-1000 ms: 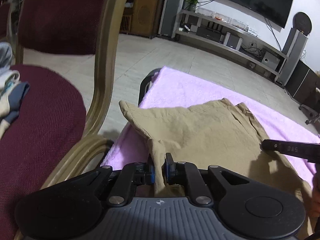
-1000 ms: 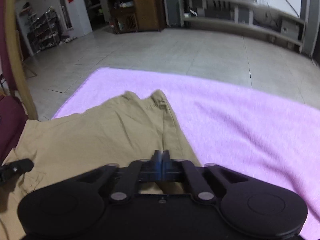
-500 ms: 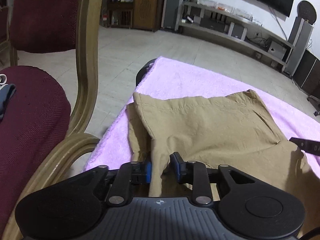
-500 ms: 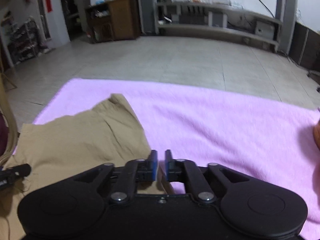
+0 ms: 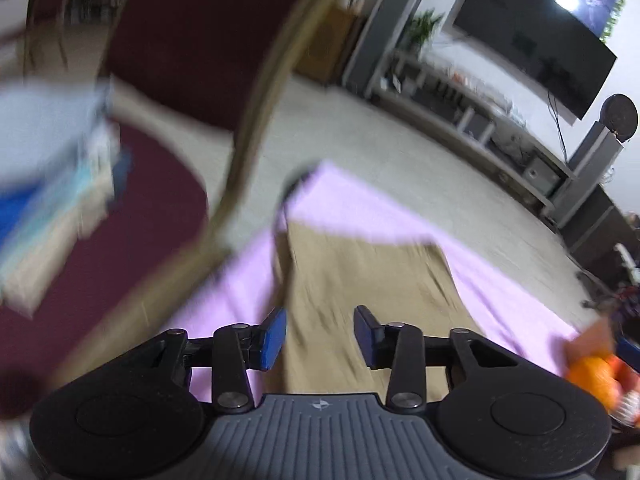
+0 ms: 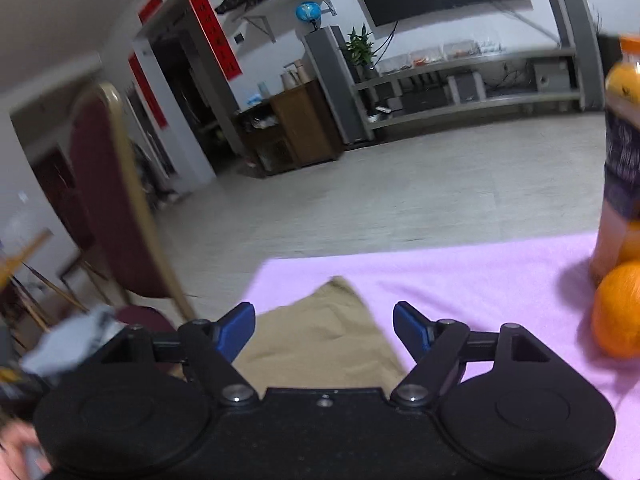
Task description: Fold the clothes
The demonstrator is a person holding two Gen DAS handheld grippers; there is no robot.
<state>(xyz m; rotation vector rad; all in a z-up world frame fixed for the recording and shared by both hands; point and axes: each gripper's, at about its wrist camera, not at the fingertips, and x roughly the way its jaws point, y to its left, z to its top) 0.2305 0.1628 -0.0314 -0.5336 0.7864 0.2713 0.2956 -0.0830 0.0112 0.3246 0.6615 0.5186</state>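
Both tools stand open and empty — the left tool (image 5: 320, 334) and the right tool (image 6: 324, 330), whose jaws have just been opening — above the tan shorts (image 5: 360, 280) lying folded at the left edge of the pink-covered surface (image 6: 460, 280).

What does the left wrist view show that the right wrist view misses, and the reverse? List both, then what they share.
Only the left wrist view: blurred pale and blue clothes piled on the maroon chair seat.
Only the right wrist view: a doorway with red banners and a tall juice bottle.
Both: the tan garment lying on the pink cloth, between open jaws but not gripped, and oranges.
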